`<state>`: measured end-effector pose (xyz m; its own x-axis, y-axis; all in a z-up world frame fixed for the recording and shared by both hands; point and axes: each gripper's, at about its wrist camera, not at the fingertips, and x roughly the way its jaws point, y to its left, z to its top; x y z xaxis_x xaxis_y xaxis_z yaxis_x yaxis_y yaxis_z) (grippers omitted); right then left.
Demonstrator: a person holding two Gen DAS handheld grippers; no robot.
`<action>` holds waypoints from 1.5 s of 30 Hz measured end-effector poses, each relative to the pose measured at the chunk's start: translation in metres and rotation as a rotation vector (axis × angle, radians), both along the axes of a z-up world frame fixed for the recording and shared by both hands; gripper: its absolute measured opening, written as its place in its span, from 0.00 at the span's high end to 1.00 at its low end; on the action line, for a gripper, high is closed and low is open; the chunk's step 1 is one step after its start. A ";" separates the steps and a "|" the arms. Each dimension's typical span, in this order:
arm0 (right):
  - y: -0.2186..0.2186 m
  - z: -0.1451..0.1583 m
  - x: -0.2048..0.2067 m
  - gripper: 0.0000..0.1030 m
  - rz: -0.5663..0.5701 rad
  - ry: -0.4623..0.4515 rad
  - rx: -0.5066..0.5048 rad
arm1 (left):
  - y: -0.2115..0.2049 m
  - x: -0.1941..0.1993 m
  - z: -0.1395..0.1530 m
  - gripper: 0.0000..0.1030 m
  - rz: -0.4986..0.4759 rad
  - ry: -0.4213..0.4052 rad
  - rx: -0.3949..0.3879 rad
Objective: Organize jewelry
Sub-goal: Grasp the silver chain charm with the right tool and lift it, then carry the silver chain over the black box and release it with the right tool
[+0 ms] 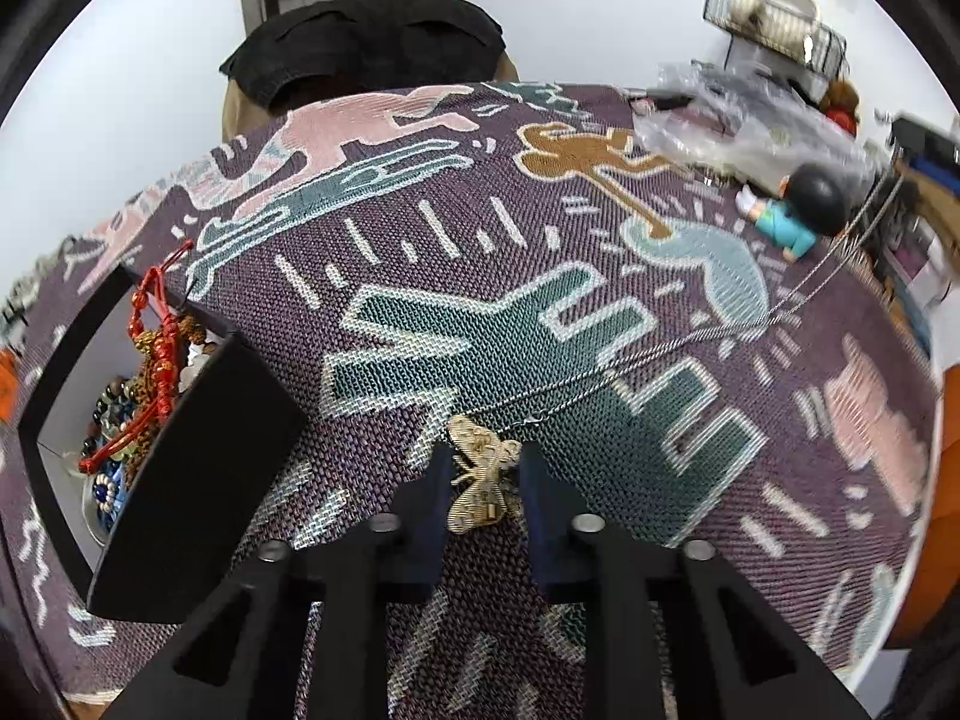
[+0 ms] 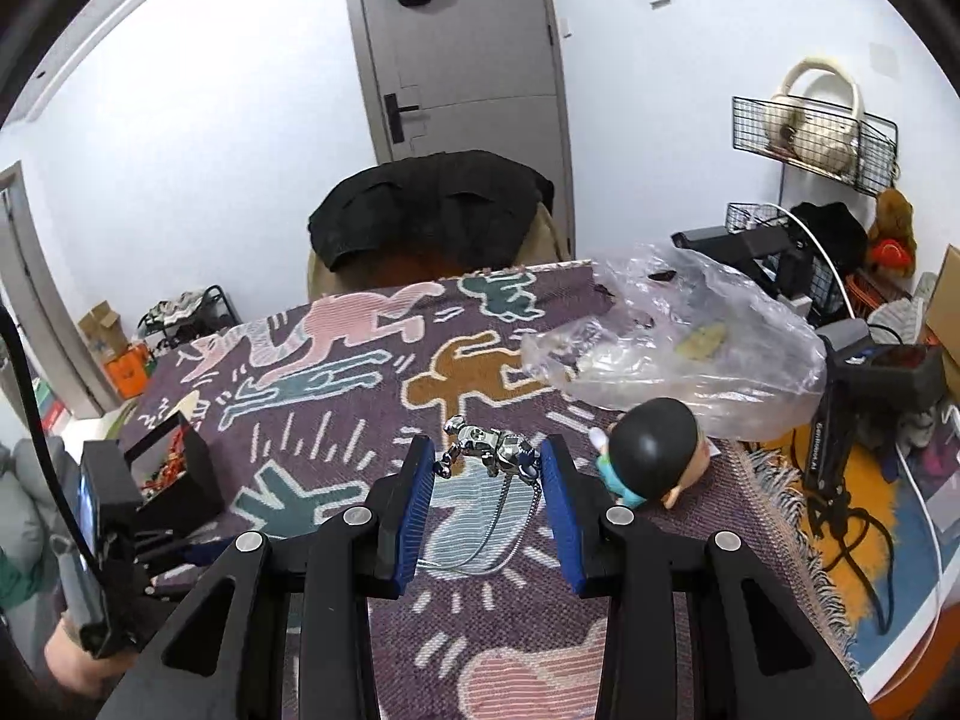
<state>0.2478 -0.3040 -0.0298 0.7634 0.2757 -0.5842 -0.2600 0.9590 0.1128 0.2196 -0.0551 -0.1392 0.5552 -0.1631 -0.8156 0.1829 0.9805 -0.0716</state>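
Note:
In the left wrist view my left gripper (image 1: pixel 483 480) is shut on a gold butterfly pendant (image 1: pixel 482 477). Its thin silver chain (image 1: pixel 690 348) trails right across the patterned cloth (image 1: pixel 420 276). A black jewelry box (image 1: pixel 180 450) stands open at the left, holding beaded bracelets and a red cord (image 1: pixel 156 348). In the right wrist view my right gripper (image 2: pixel 487 468) is open, its blue pads either side of a silver robot-figure pendant (image 2: pixel 489 447) on a chain (image 2: pixel 498 534), lying on the cloth. The box (image 2: pixel 180 474) and the left gripper (image 2: pixel 108 540) show at far left.
A toy figure with a black round head (image 2: pixel 654 444) lies just right of the right gripper; it also shows in the left wrist view (image 1: pixel 804 204). A crumpled clear plastic bag (image 2: pixel 678 348) sits behind it. A chair with a black jacket (image 2: pixel 432 204) stands at the table's far edge.

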 end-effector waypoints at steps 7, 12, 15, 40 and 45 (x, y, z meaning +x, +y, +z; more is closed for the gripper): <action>0.021 0.009 -0.003 0.64 0.042 -0.023 -0.002 | 0.018 -0.012 0.035 0.88 0.010 -0.079 -0.047; 0.045 0.025 -0.006 0.64 0.091 -0.055 -0.002 | 0.036 -0.020 0.068 0.88 0.034 -0.140 -0.083; 0.059 0.037 -0.010 0.64 0.119 -0.078 -0.008 | 0.050 -0.023 0.085 0.88 0.057 -0.175 -0.084; 0.203 0.166 -0.026 0.64 0.289 -0.310 -0.164 | 0.167 -0.024 0.075 0.09 0.289 -0.135 -0.295; 0.230 0.192 -0.033 0.64 0.316 -0.361 -0.188 | 0.187 -0.042 0.079 0.07 0.334 -0.178 -0.314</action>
<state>0.2150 -0.0741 0.1619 0.8219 0.4408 -0.3607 -0.5307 0.8227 -0.2039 0.1772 0.1319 -0.0599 0.7453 -0.1754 -0.6432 -0.1015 0.9237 -0.3694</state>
